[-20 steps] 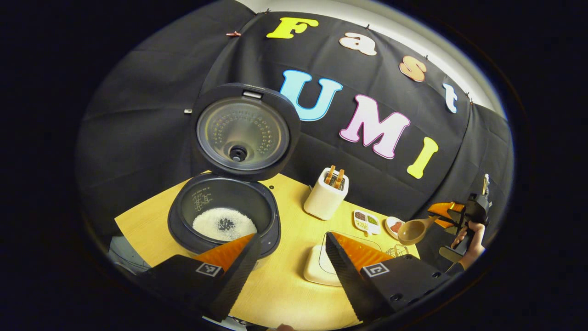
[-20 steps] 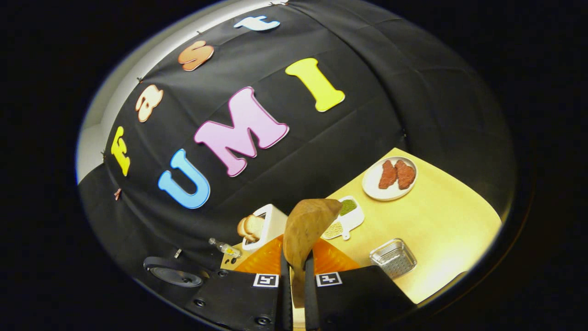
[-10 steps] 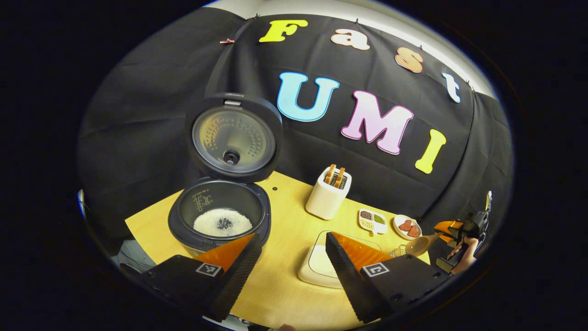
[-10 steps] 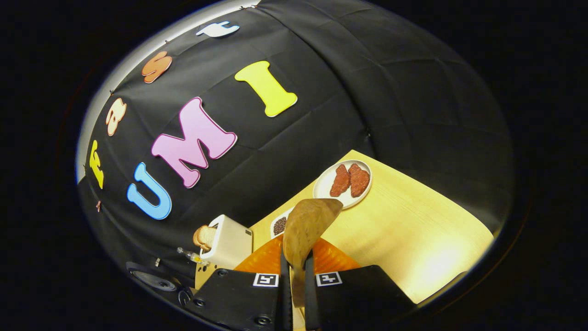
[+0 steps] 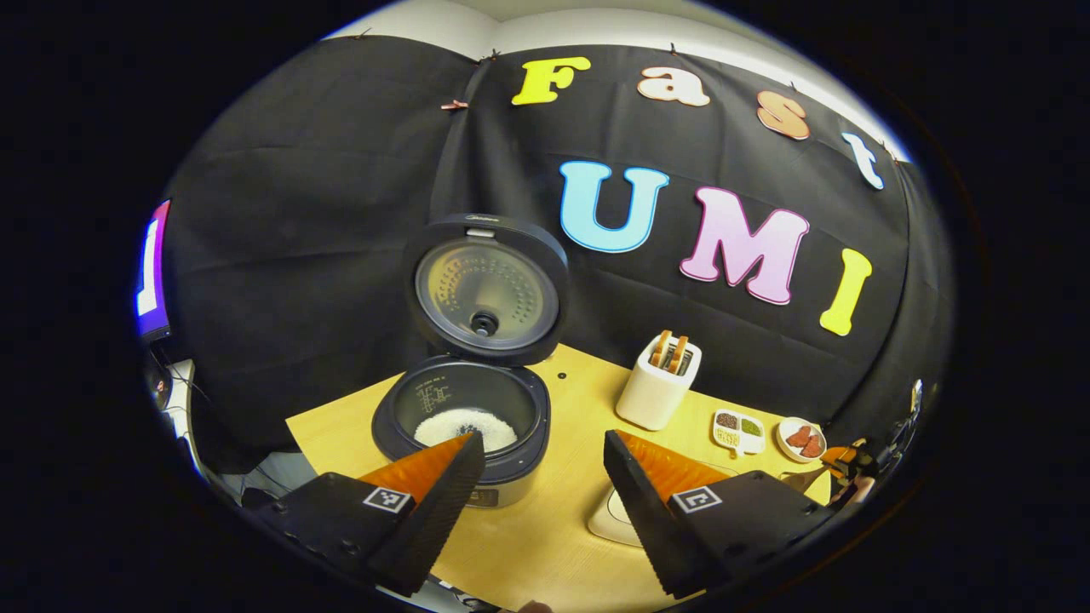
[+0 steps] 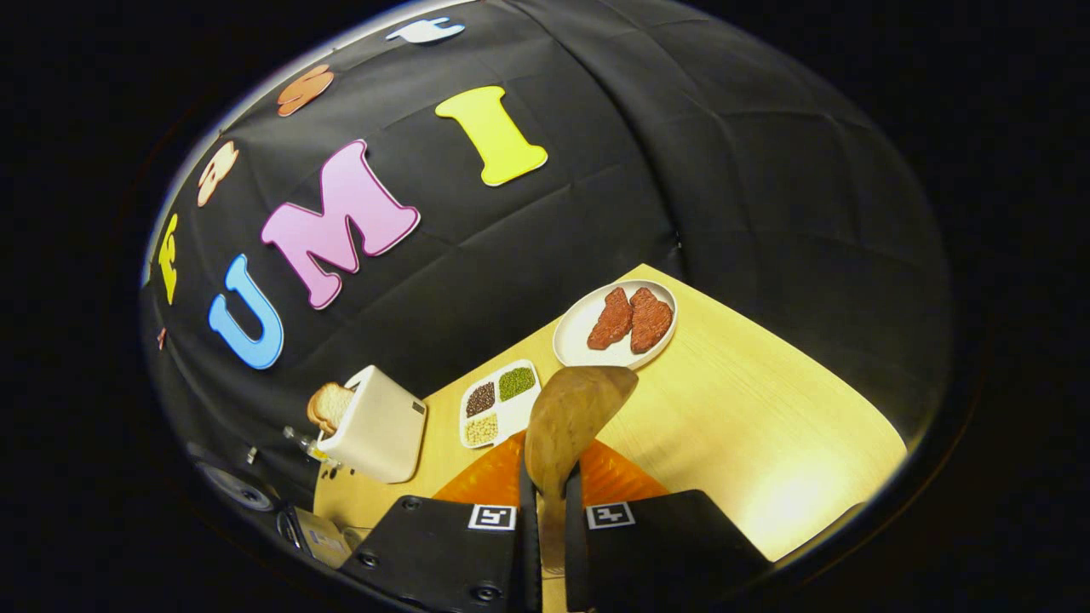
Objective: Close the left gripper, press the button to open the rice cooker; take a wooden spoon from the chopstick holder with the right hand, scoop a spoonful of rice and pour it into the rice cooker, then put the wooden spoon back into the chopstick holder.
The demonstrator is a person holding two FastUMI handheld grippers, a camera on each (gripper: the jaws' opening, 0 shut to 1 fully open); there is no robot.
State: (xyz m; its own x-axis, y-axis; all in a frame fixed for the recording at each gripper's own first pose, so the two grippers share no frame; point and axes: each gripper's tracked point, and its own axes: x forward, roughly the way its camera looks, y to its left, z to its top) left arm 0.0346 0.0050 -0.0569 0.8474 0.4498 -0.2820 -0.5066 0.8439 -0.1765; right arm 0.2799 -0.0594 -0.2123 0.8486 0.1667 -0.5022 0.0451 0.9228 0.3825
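The black rice cooker (image 5: pixel 464 417) stands open, its lid (image 5: pixel 485 289) upright and white rice (image 5: pixel 467 426) in the pot. My left gripper (image 5: pixel 541 460) hovers open in front of it, nothing between its fingers. In the right gripper view, my right gripper (image 6: pixel 545 502) is shut on the handle of the wooden spoon (image 6: pixel 572 415). The spoon's bowl points up and away over the table. From the left gripper view, the right gripper (image 5: pixel 851 464) and the hand holding it sit small at the far right edge.
On the yellow table (image 6: pixel 766 426) are a white toaster (image 5: pixel 657 387) with toast, a divided dish of grains (image 6: pixel 498 400) and a white plate (image 6: pixel 572 332) with two meat pieces. A white square dish (image 5: pixel 606 521) lies partly behind my left gripper's right finger.
The left gripper has drawn back from the cooker, which now looks smaller and farther right. The right gripper has carried the spoon away to the right; the wire basket has left its view.
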